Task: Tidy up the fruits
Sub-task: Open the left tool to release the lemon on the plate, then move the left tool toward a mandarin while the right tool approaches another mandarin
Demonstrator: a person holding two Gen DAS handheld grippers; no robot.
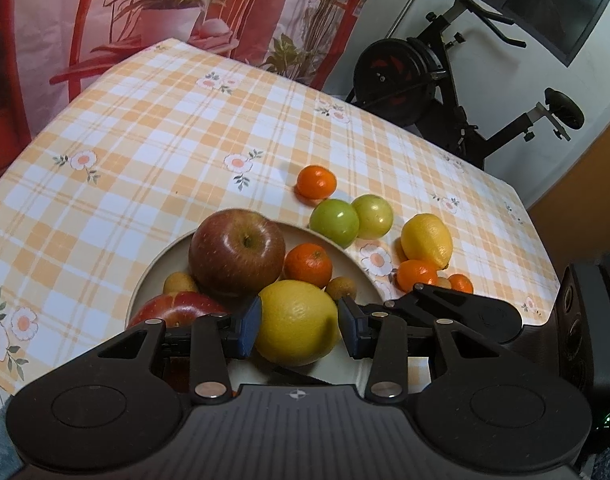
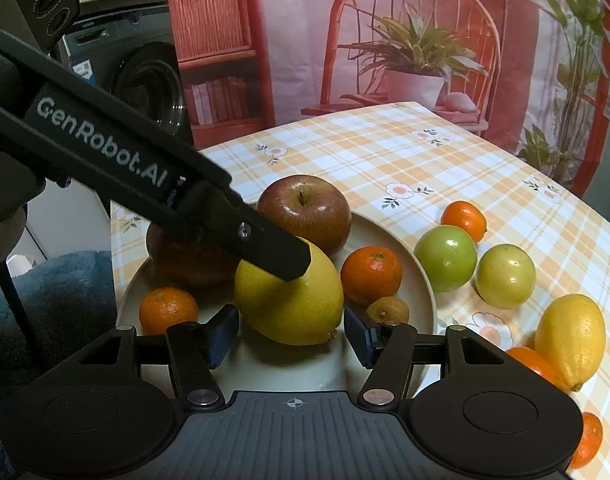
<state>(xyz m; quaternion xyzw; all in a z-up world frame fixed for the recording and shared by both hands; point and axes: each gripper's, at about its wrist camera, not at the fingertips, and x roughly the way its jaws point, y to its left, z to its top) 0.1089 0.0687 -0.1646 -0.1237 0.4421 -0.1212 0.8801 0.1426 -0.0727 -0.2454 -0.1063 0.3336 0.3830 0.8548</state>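
On the left, the plate [image 2: 425, 284] holds red apples [image 2: 305, 212], tangerines [image 2: 371, 274] and the big lemon [image 2: 289, 300]. The left gripper [image 1: 299, 328] looks clamped on the big lemon. The right gripper [image 2: 291, 336] sits loose around it, its pads not pressing. I think only one gripper should carry it, going straight up so the red apples don't roll. On the right, green fruits [image 2: 445, 258] and a second lemon [image 2: 571, 340] crowd the surface [image 2: 385, 152] near its edge. The far side has room.

Light: bright, even, soft.
Glare: highlights on apple [image 1: 236, 252] and green fruit [image 2: 445, 258].
Shadows: faint, short.
Focus: sharp centre.
Edges: fisheye bending, dark corners.
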